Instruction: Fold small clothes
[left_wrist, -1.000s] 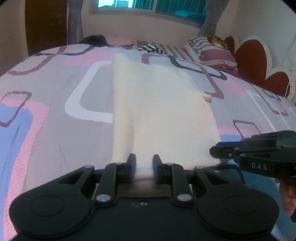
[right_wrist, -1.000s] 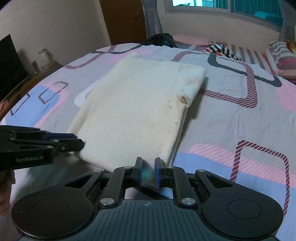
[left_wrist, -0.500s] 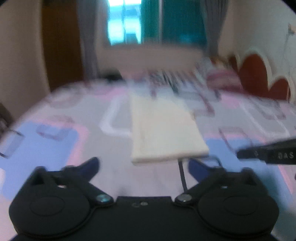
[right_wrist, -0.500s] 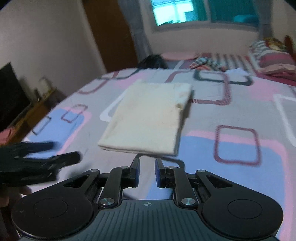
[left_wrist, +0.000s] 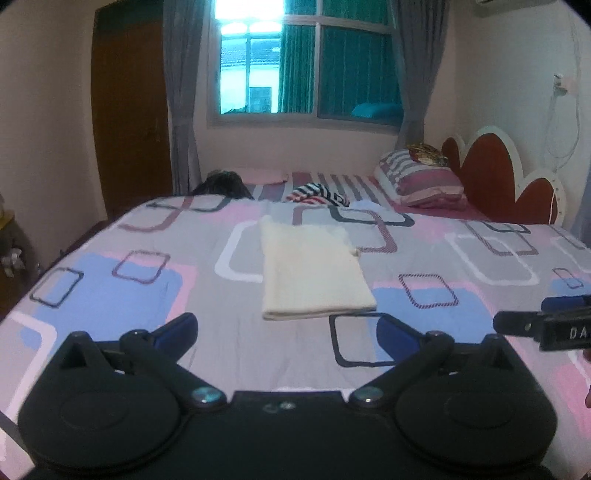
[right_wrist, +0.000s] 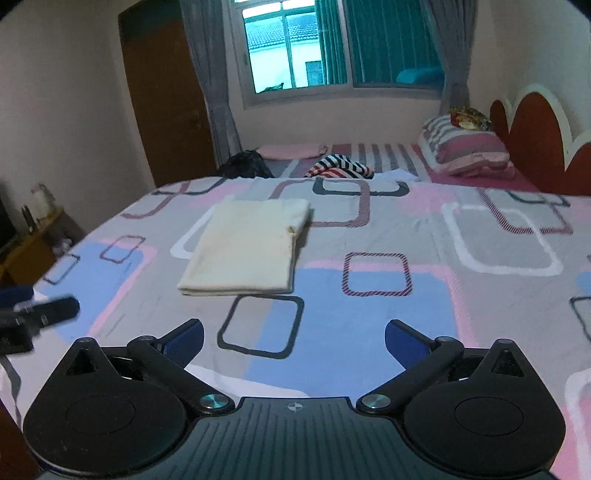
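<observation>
Lying flat on the patterned bedspread (left_wrist: 110, 295) is a cream garment (left_wrist: 310, 273), folded into a neat rectangle, its near edge doubled and a small bump of fabric sticking out at its far right corner. The left gripper (left_wrist: 286, 328) hangs above the bed, nearer the camera than the garment and clear of it, its blue-padded jaws spread wide with only bedspread between them. The right gripper (right_wrist: 293, 334) hangs likewise over the bed, well apart from the garment, which sits ahead and to its left; its jaws are opening and nothing lies between them. Each tool shows at the edge of the other's view. At the far end of the bed sit a striped cloth (right_wrist: 340, 166), a dark bundle (right_wrist: 245, 162) and a striped pillow (left_wrist: 421, 177) beside a red scalloped headboard (left_wrist: 491, 173).
</observation>
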